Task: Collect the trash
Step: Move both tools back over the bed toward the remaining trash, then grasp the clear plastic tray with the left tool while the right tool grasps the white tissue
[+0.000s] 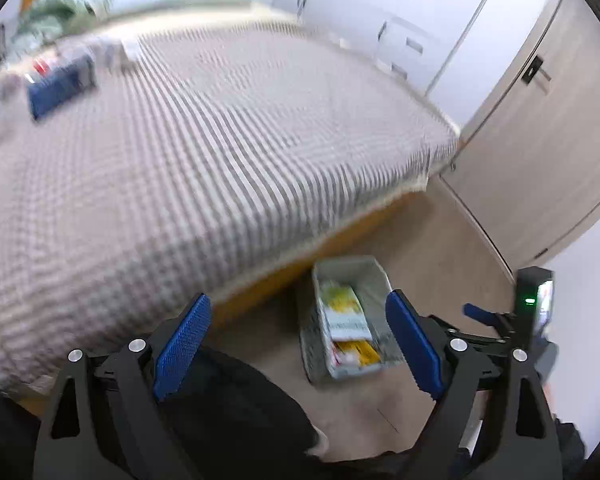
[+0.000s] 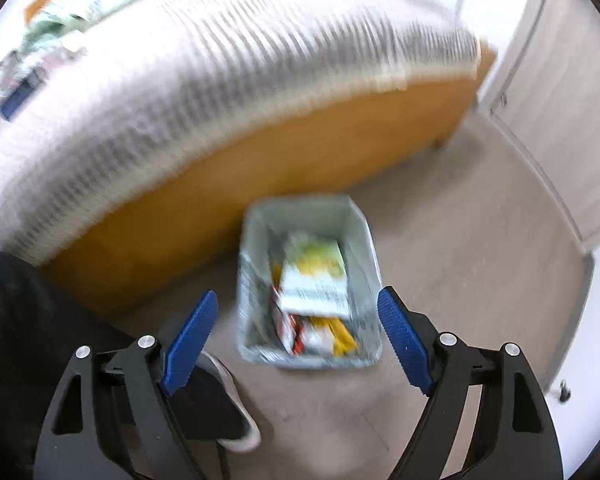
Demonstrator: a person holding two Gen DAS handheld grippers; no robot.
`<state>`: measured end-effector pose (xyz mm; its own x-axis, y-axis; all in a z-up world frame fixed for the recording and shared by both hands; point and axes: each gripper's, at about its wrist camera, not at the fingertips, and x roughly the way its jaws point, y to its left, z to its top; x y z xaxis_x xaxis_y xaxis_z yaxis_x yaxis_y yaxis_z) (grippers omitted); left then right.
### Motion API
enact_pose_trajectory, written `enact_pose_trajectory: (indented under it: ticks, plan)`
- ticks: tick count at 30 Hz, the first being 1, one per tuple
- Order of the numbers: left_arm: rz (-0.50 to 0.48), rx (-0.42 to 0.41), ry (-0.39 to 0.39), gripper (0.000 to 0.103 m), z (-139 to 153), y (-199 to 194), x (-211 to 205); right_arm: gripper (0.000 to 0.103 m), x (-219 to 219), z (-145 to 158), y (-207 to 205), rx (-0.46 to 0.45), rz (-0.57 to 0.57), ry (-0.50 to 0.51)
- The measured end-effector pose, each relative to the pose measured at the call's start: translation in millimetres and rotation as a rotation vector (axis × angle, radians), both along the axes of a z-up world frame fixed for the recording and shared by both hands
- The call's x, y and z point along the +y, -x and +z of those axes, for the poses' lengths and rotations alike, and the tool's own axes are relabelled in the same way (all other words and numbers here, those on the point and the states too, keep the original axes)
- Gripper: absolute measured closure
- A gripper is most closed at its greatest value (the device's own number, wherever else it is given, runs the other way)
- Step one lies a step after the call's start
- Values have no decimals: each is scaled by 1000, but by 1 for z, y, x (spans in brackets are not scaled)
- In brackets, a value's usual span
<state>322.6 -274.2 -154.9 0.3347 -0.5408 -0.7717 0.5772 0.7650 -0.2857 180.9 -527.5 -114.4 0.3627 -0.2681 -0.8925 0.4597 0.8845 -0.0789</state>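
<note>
Left wrist: left gripper (image 1: 298,354) spread wide, empty, over floor. Bin (image 1: 346,318) by the bed (image 1: 220,140), cartons inside. Blue item (image 1: 58,88) and clutter far up the bed, likely remaining trash; blur hides what they are.

Right wrist: right gripper (image 2: 292,346) apart, empty, above bin (image 2: 310,280). Risk: motion blur, so a misjudged reach could knock the bin. Shoe (image 2: 236,412) partly hidden.

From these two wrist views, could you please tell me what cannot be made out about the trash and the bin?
- Packaging print in the bin: blurred in both views; only white, yellow and red wrappers show.
- Items under the top wrapper: covered.
- Blue object and clutter on the bed: blurred and small, not identifiable.
- Floor nearest the person: hidden by dark clothing and both open grippers' fingers.
</note>
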Motion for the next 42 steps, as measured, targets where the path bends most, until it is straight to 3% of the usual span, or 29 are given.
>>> enact_pose_trajectory:
  ticks: [5, 8, 13, 21, 27, 30, 33, 34, 39, 40, 41, 42]
  plan:
    - [104, -197, 62, 10, 50, 3, 63, 24, 60, 68, -27, -172, 161, 111]
    - [179, -247, 71, 9, 66, -5, 95, 24, 91, 94, -48, -253, 250, 126]
    - [276, -240, 65, 8, 72, -28, 137, 24, 124, 112, -83, -318, 333, 88]
    - [407, -222, 34, 8, 75, -94, 192, 24, 152, 114, -142, -325, 407, 62]
    - [602, -229, 1, 7, 72, -182, 232, 24, 159, 109, -192, -323, 413, 32]
    - [750, -267, -51, 7, 64, -253, 236, 24, 164, 103, -220, -329, 419, -1]
    - [823, -242, -92, 7, 51, -319, 224, 24, 172, 98, -248, -331, 440, -33]
    - [849, -222, -133, 7, 42, -352, 215, 24, 177, 96, -259, -331, 455, -37]
    - [889, -191, -333, 7, 9, -434, 188, 24, 191, 88, -304, -314, 519, -31]
    - [890, -187, -358, 10, 4, -442, 190, 24, 193, 87, -312, -312, 529, -31]
    - [875, -195, -351, 34, 1, -442, 195, 24, 197, 87, -327, -314, 553, -29]
    - [861, -225, -307, 45, 2, -433, 204, 24, 201, 88, -338, -316, 574, -25]
